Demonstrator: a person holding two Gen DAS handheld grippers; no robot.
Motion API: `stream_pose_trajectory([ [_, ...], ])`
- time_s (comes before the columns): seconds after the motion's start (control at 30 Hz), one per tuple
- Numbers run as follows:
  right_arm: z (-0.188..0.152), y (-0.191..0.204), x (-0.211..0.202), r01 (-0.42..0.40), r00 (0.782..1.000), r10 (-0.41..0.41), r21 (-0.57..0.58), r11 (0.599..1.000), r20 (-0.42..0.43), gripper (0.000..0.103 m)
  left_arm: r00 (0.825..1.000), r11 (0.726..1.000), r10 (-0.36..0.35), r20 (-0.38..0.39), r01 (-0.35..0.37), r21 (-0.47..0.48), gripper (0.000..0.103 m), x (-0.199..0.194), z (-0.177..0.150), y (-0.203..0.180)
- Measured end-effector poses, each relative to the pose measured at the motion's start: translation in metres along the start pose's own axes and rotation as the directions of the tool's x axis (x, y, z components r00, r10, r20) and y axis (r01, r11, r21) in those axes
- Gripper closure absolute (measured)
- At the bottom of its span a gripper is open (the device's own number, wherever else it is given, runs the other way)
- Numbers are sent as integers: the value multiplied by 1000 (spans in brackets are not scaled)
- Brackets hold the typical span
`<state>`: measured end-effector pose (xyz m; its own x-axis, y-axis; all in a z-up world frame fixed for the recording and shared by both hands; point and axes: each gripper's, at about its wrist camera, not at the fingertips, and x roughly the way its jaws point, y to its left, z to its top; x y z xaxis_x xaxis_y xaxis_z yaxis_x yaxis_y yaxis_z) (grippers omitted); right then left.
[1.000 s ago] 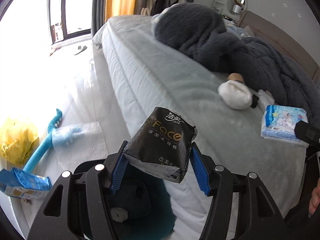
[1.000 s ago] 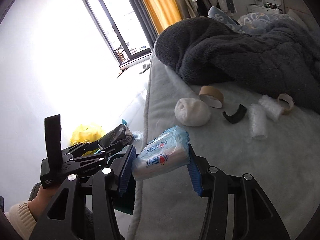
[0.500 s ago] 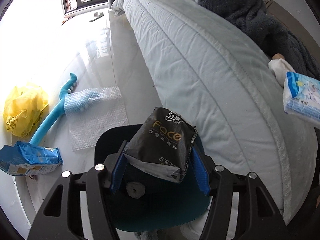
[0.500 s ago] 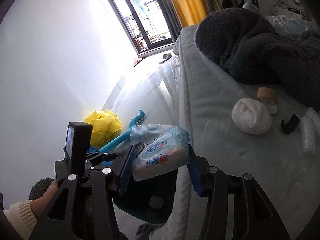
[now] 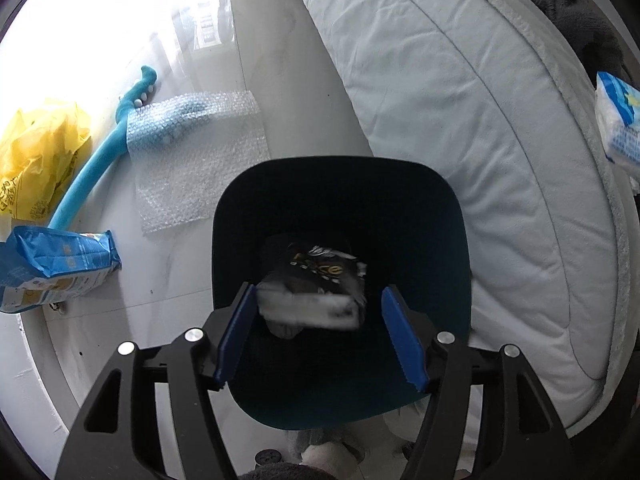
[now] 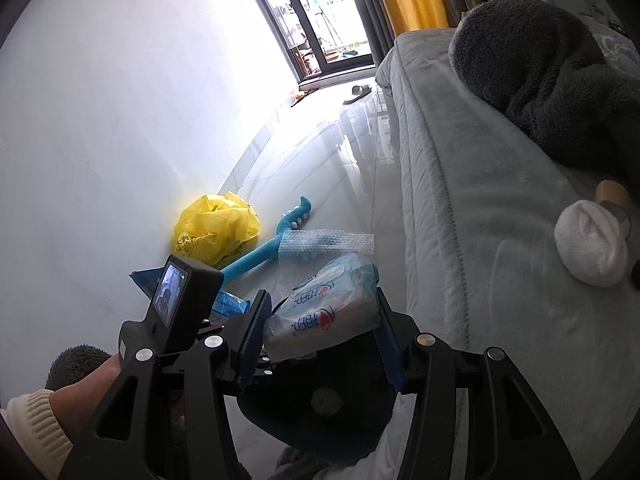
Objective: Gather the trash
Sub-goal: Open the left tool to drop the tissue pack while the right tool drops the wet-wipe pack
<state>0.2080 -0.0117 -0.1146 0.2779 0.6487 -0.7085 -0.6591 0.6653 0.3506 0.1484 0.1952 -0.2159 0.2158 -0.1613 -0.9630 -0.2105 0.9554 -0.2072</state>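
My left gripper (image 5: 320,332) is open above a dark teal bin (image 5: 452,232) on the floor beside the bed. A black tissue pack (image 5: 316,292), blurred, is between the blue pads without touching them, inside the bin's mouth. My right gripper (image 6: 320,336) is shut on a light blue tissue pack (image 6: 324,308) and holds it over the bin (image 6: 288,424), next to the left gripper (image 6: 176,304). The blue pack also shows at the right edge of the left wrist view (image 5: 616,124).
On the floor lie bubble wrap (image 5: 192,160), a blue toy stick (image 5: 92,168), a yellow bag (image 5: 32,160) and a blue packet (image 5: 52,264). The bed (image 5: 460,100) is at the right, with a white ball (image 6: 588,244), a tape roll (image 6: 612,192) and a dark blanket (image 6: 540,64).
My left gripper moved down over the bin and opened; the black tissue pack left its pads and is dropping into the bin. My right gripper came closer to the bin with the blue pack.
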Motion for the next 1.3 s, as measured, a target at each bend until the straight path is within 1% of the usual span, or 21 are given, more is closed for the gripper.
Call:
stream_pose_trajectory([
  [0.03, 0, 2, 4, -1, 1000, 1, -3, 1000, -8, 52, 1000, 1000, 0, -3, 0, 1, 28, 1, -1, 2],
  [0.2, 1, 7, 22, -6, 999, 6, -3, 1000, -44, 52, 1000, 1000, 4, 8, -4, -8, 24, -3, -5, 17],
  [0.4, -4, 8, 45, -2, 995, 2, -1, 1000, -100, 52, 996, 1000, 16, 85, -15, -14, 22, -22, -6, 31],
  [0.53, -8, 9, 60, 1, 990, -1, 0, 1000, -140, 52, 989, 1000, 17, 150, -13, -24, 22, -38, -6, 42],
  [0.67, -11, 12, 74, 5, 985, -6, -5, 1000, -175, 52, 976, 999, 28, 214, -20, -39, 22, -53, -6, 52],
  [0.8, -16, 12, 87, 15, 978, -17, -7, 1000, -210, 52, 966, 998, 35, 257, -21, -57, 22, -65, -7, 63],
  [0.97, -21, 10, 100, 35, 966, -36, -6, 999, -258, 52, 951, 999, 23, 308, -11, -40, 22, -79, -8, 64],
  [1.17, -27, 13, 110, 58, 953, -61, -19, 998, -296, 51, 926, 1000, 1, 378, 6, -17, 22, -99, -7, 56],
  [1.23, -28, 17, 111, 58, 952, -64, -29, 998, -301, 49, 915, 1000, 3, 403, 3, -13, 22, -106, -6, 52],
  [1.3, -28, 19, 111, 62, 951, -70, -35, 997, -301, 42, 906, 1000, 3, 424, -1, -6, 22, -113, -6, 49],
])
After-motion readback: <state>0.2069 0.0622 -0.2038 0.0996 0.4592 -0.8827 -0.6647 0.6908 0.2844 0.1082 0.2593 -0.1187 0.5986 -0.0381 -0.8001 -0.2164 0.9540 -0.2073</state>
